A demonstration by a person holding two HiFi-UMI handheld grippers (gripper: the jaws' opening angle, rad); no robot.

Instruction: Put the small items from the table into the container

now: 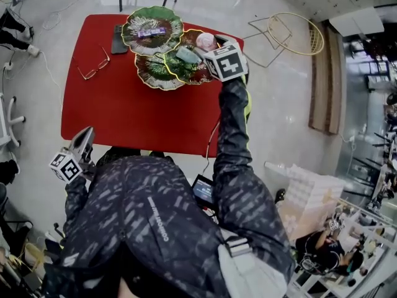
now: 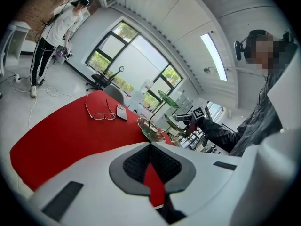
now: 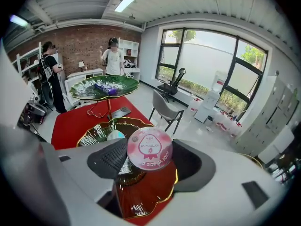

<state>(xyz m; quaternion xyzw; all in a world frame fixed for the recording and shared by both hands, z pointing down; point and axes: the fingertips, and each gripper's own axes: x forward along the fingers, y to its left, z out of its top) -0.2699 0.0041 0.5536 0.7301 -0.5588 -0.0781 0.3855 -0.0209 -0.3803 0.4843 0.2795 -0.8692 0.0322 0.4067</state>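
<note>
The pink-lidded round tub [image 3: 149,148] is clamped between the right gripper's [image 3: 151,161] jaws, which grip it by its sides. It hangs just above the red-and-gold leaf dish [image 3: 141,199], the lowest tier of the leaf-shaped stand, and is not yet set down. We judge the task partly done. A purple bar [image 1: 151,33] already lies on the top green dish [image 3: 127,83], ahead of and above that gripper. A pale round item [image 3: 115,135], which we cannot identify at this size, sits in the lower green dish just left of its jaws.

Left on the red table [image 1: 124,110] are the eyeglasses [image 1: 94,67] and a dark phone [image 1: 119,39], both well left of the right gripper and far ahead of the left gripper [image 1: 80,143]. That one is closed on nothing, low at the table's near corner.

The overhanging top dish and its stem stand close to the right gripper's path. A wire frame [image 1: 285,33] lies on the floor to its right.
</note>
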